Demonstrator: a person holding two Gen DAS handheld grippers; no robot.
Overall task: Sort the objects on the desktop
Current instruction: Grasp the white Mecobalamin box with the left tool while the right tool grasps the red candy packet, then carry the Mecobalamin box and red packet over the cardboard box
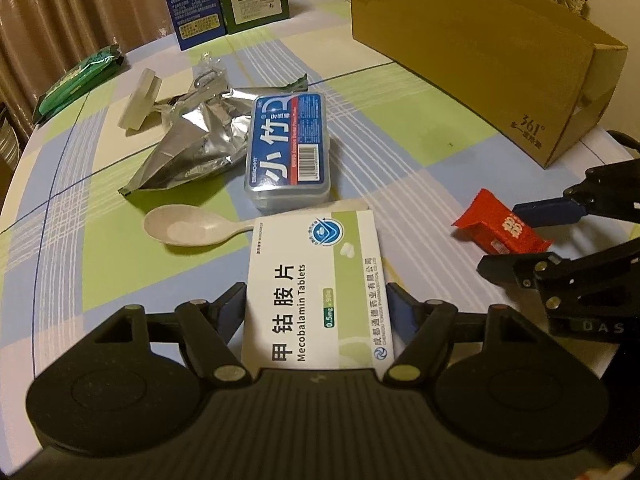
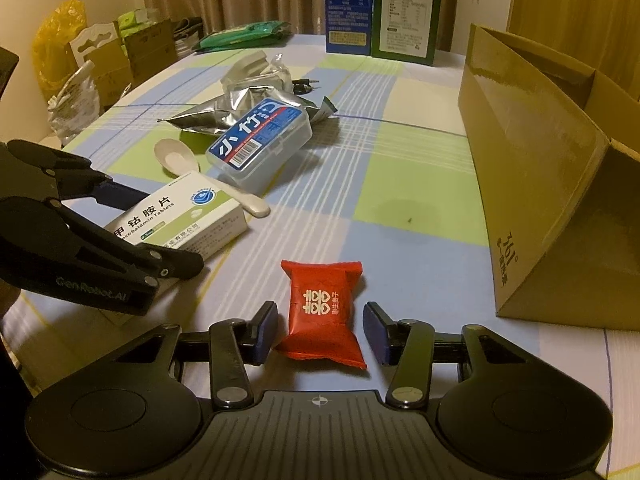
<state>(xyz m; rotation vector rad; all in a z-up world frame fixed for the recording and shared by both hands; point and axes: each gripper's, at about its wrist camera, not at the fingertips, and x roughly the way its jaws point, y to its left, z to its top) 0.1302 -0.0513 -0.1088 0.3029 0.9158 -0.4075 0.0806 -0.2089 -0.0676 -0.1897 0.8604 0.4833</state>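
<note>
Between the left gripper's (image 1: 316, 300) pads sat the white medicine box (image 1: 316, 280) (Mecobalamin Tablets), both pads against its sides, on the checked tablecloth (image 1: 400, 168). Beside it the right gripper (image 2: 320, 328) straddled a red candy packet (image 2: 322, 312), jaws narrow but with a gap at the right pad. A cardboard box (image 2: 540, 168) stood near.

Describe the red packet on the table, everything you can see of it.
The red packet is a small pillow-shaped sachet of glossy foil-like wrap with crimped ends and a white double-happiness mark with small characters printed on it. It looks sealed and lies flat on the checked tablecloth, lengthwise between the right gripper's blue pads. A gap shows at the right pad; the left pad sits very near its corner. The cardboard box stands apart.
</note>
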